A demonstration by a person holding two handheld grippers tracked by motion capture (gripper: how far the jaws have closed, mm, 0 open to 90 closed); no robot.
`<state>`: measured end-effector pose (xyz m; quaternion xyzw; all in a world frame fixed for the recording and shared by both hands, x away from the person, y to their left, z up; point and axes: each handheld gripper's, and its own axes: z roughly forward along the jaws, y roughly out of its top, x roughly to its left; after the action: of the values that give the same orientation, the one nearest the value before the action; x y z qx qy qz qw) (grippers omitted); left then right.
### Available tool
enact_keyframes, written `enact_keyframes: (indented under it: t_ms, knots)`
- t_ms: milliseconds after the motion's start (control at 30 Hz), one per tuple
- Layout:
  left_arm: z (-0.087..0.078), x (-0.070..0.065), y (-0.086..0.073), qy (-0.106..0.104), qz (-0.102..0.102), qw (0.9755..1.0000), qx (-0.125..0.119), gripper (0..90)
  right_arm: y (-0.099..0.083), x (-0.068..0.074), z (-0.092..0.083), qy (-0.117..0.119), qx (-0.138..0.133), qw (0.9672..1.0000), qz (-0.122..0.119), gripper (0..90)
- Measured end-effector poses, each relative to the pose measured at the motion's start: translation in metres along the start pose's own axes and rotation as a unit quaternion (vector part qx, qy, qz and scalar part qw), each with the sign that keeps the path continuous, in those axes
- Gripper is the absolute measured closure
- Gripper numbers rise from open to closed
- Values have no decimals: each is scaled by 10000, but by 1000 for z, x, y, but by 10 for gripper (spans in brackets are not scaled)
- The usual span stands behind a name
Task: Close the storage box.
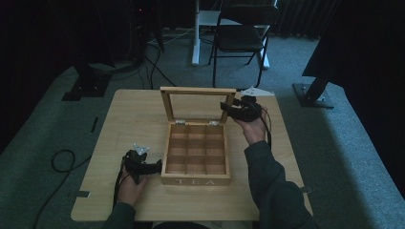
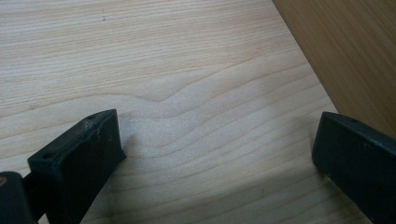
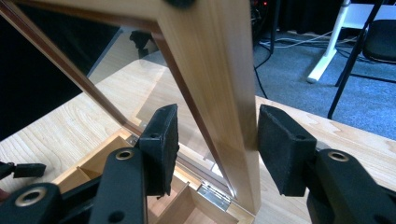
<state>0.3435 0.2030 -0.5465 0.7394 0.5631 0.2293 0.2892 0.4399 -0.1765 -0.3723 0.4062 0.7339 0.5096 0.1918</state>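
Two grippers: left gripper rests on the table with jaws wide apart and empty, just beside the open wooden tea box mid-table. Right gripper straddles the upright glass lid's frame; its view shows one pad at the wood, the other slightly off.

The wooden frame of the glass-paned lid on the pale compartmented tea box runs off the top edge of the right gripper view — its upper corner is cut off. Toward twelve o'clock in the high view, the black folding chair loses its backrest top to the frame. Whether the right gripper presses the lid's frame is unclear — one pad seems slightly apart.
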Motion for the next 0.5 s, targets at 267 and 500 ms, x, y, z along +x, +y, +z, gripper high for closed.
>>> enact_keyframes:
  t_ms: [267,500]
  knots:
    - [0,0,0,0,-3,10000,-1,16,7,-2,-15,-97,-96,9999,-27,508]
    - [0,0,0,0,-3,10000,-1,16,11,2,-20,-85,-56,9998,-165,514]
